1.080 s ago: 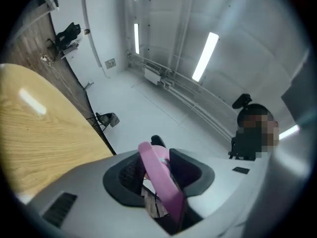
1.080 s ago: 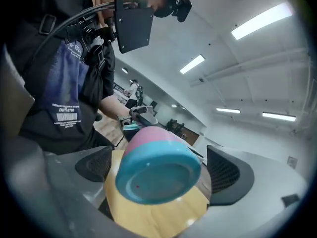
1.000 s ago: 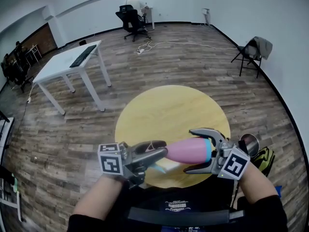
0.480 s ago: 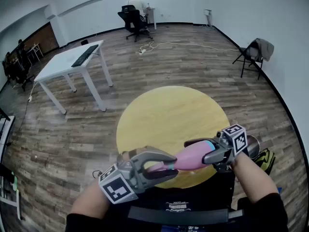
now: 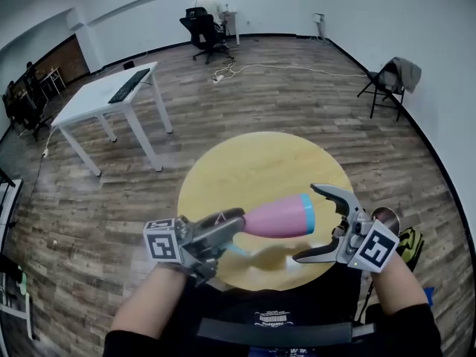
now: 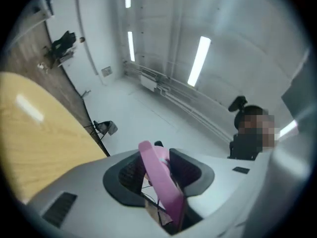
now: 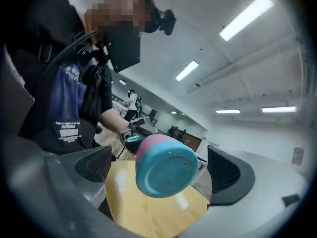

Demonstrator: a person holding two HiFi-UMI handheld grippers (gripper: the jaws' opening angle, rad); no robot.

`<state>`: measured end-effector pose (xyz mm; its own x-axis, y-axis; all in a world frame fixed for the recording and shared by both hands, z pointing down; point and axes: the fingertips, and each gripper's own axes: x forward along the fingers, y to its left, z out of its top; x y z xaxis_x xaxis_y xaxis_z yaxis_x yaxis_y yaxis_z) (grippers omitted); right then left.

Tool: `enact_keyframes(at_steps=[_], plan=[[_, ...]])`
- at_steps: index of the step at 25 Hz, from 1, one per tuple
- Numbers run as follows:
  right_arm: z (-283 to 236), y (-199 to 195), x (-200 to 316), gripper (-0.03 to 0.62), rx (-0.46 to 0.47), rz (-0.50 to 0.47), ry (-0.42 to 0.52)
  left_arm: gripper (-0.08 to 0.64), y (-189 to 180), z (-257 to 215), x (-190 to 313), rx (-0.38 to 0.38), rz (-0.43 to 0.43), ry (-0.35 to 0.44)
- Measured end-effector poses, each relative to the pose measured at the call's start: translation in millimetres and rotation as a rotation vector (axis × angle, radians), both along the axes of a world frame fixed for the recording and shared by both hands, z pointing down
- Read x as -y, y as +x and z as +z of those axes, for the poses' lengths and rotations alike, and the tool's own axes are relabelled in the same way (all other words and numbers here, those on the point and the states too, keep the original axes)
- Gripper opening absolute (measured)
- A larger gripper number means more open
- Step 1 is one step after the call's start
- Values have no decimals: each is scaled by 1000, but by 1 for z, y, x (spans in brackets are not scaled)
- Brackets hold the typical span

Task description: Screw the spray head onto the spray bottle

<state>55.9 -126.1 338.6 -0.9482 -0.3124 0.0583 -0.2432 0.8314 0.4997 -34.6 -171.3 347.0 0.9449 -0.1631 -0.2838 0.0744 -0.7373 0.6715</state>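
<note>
"Right gripper view first — what is the right claw (image 7: 161, 171) doing?"

"It is released. Its jaws have just been opening and stand wide. The teal base of the spray bottle (image 7: 166, 165) sits between them, clear of both pads."

"Then what carries the bottle?"

"The left claw (image 6: 159, 171). It is clenched on the pink spray head (image 6: 163, 187) at the bottle's narrow end. In the head view the bottle lies about level in the air, over the near edge of the round yellow table (image 5: 245, 162), with its teal base toward the right claw."

"Which step is this?"

"The screwing itself, I judge. The bottle hangs from the head alone, so the thread must have caught. The right claw looks to be between twists — how far the thread is seated I cannot tell."

"And the next move?"

"The right claw should close squarely on the base or lower body without nudging the bottle off its axis. Then it should turn the bottle while the left claw holds the head fixed. A crooked grip could cross the thread."
</note>
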Motion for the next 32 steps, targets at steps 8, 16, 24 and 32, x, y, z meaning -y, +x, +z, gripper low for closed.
enact_keyframes(at_steps=[8,16,24,32], plan=[[24,-19,-14,544,-83,-75,-67,163,28,-7,-29,37,104,62],[4,-5,6,528,384,-453,-1042,176,40,-28,-76,379,-101,1042],[-5,-4,27,523,534,-416,-1105,166,33,-23,-66,328,-53,856],[-9,-8,1,589,76,-72,-113,166,12,10,-8,23,78,-85]])
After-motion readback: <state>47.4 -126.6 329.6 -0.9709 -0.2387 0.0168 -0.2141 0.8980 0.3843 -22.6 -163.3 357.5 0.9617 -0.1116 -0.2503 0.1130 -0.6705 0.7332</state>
